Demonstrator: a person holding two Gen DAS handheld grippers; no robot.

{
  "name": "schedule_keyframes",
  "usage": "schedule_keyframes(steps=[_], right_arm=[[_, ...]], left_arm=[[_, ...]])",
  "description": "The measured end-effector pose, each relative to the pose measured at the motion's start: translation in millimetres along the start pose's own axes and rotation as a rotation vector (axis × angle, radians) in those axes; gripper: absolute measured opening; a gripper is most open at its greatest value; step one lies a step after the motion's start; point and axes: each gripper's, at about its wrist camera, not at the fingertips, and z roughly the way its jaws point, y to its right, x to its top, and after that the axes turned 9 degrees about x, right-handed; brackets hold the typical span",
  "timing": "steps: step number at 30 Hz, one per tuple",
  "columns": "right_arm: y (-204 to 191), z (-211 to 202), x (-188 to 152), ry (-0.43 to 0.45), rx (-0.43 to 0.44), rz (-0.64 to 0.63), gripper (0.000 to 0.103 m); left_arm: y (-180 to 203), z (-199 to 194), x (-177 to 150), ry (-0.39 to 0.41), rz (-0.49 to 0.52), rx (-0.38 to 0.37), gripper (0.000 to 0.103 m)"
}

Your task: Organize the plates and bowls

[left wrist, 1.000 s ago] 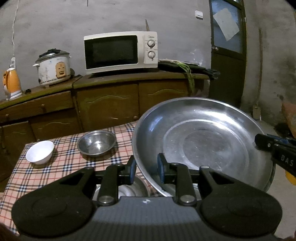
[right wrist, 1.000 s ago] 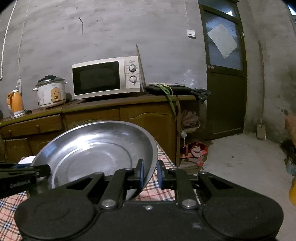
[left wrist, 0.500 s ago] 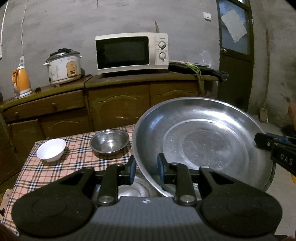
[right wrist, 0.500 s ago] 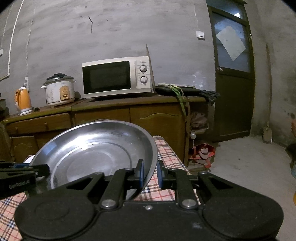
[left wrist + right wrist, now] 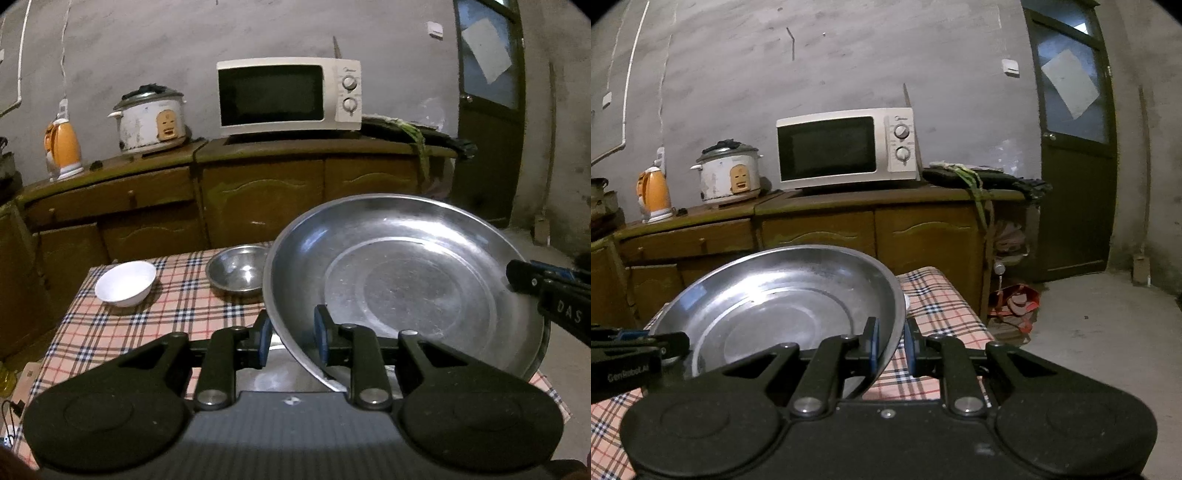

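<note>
1. Left wrist view: your left gripper [image 5: 290,341] has its jaws clamped on the near-left rim of the big steel plate [image 5: 402,291], held above the checked desk [image 5: 147,325]. Your right gripper [image 5: 532,282] grips the far rim. Steel bowl [image 5: 236,271] and white bowl [image 5: 125,283] sit behind.
2. Right wrist view: right gripper [image 5: 891,345] jaws pinch the plate's [image 5: 775,314] right rim; left gripper [image 5: 670,341] at the opposite edge.

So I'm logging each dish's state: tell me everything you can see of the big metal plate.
The big metal plate is a wide, shallow round dish of dull, scuffed silvery metal, with a flat centre, faint concentric rings and a raised rim. It is empty, held tilted above the checked tablecloth. The left claw pinches its rim on one side and the right claw pinches the opposite side. In the left wrist view it hides part of a small metal bowl behind it.
</note>
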Motion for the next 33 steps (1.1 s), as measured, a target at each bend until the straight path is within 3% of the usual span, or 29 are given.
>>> schedule_keyframes(steps=[33], right_arm=[[-56.8,41.5,-7.6,-0.052,0.107,-0.041,0.02]], left_arm=[[-52.0,13.4,-10.4,-0.066,-0.065,0.093,0.026]])
